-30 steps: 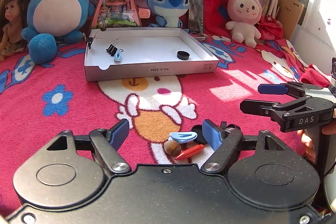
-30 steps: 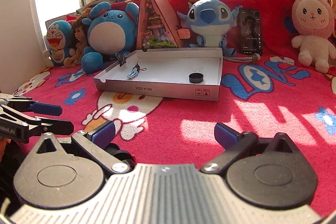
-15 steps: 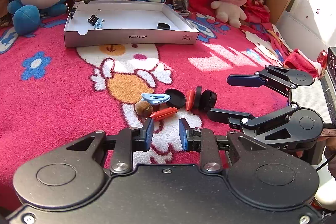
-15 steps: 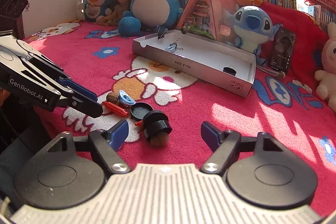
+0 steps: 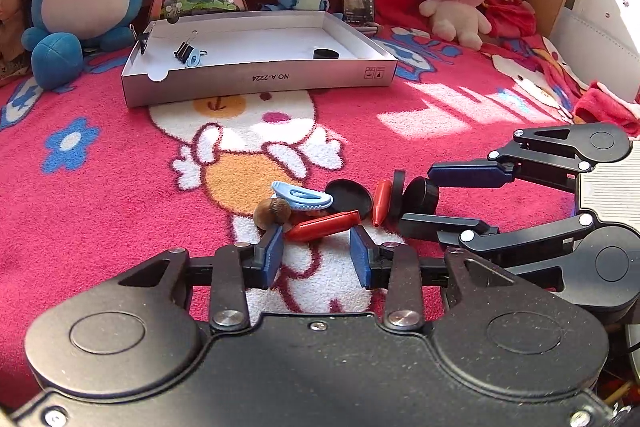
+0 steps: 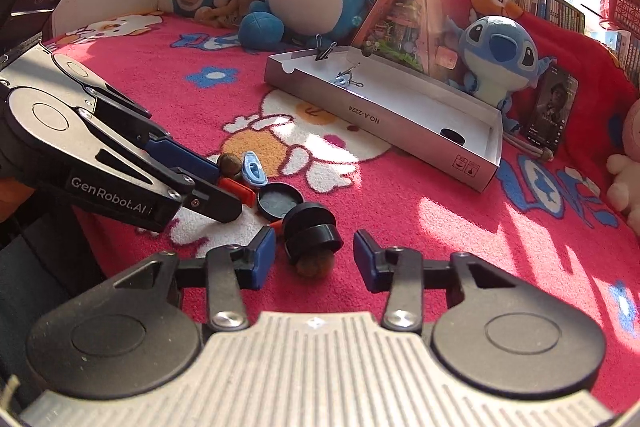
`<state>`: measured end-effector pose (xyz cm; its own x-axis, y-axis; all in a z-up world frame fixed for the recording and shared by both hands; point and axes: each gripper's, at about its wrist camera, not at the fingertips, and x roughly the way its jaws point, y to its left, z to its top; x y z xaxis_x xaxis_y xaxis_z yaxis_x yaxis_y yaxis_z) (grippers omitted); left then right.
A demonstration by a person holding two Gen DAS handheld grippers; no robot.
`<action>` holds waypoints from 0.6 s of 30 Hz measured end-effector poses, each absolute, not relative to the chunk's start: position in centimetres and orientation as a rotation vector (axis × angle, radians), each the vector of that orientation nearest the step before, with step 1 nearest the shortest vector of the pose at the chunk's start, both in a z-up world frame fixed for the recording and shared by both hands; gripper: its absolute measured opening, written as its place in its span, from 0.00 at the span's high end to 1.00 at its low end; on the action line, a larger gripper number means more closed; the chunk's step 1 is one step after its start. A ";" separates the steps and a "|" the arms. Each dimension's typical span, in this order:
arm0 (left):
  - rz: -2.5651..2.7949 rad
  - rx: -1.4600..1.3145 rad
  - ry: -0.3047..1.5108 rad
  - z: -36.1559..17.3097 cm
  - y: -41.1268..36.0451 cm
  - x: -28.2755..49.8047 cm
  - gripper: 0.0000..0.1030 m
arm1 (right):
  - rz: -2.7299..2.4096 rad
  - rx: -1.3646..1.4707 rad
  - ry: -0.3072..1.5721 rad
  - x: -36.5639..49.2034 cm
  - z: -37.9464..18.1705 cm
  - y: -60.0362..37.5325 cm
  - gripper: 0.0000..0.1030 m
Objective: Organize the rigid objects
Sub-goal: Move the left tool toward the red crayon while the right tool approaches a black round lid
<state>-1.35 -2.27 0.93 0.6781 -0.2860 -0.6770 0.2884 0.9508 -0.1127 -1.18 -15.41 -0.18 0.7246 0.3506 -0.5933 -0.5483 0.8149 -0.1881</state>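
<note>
A small pile lies on the pink blanket: a red stick (image 5: 324, 225), a blue clip (image 5: 300, 197), a brown nut (image 5: 272, 213), a flat black lid (image 5: 348, 197), a second red piece (image 5: 382, 203) and stacked black caps (image 6: 312, 227). My left gripper (image 5: 317, 251) is low over the pile, its jaws opening. The red stick lies just past its tips, and no pad presses on it. My right gripper (image 6: 314, 255) straddles the black caps with its jaws closing and a gap on both sides. Another brown nut (image 6: 314, 265) sits under the caps.
A shallow white box (image 5: 256, 83) farther back holds binder clips (image 5: 184, 49), a blue clip and a black cap (image 5: 326, 54). Plush toys, a doll and a triangular picture box line the back. A phone (image 6: 550, 113) leans against the red cushion.
Both grippers have come down to the pile. The left jaws narrowed, then widened again near the red stick. The right gripper rolled, and its jaws have narrowed around the black caps.
</note>
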 end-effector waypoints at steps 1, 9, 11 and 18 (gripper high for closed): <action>-0.322 0.004 0.757 0.9 -2.4 -1.3 0.64 | 0.502 -0.369 0.570 -1.2 -0.2 -15.4 0.50; -0.315 -0.013 0.751 0.8 -2.9 -0.7 0.61 | 0.428 -0.296 0.576 -0.2 -0.3 -16.8 0.61; -0.312 -0.017 0.749 0.7 -3.0 -0.5 0.61 | 0.410 -0.263 0.587 0.2 -0.4 -17.4 0.61; -0.271 0.015 0.709 0.4 -3.3 -0.3 0.61 | 0.300 -0.157 0.610 1.4 -0.8 -19.3 0.61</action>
<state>-0.34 -3.33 0.42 0.7254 -0.2406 -0.6450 0.2508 0.9649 -0.0778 1.36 -19.34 -0.81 0.7783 0.2299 -0.5843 -0.3218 0.9451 -0.0569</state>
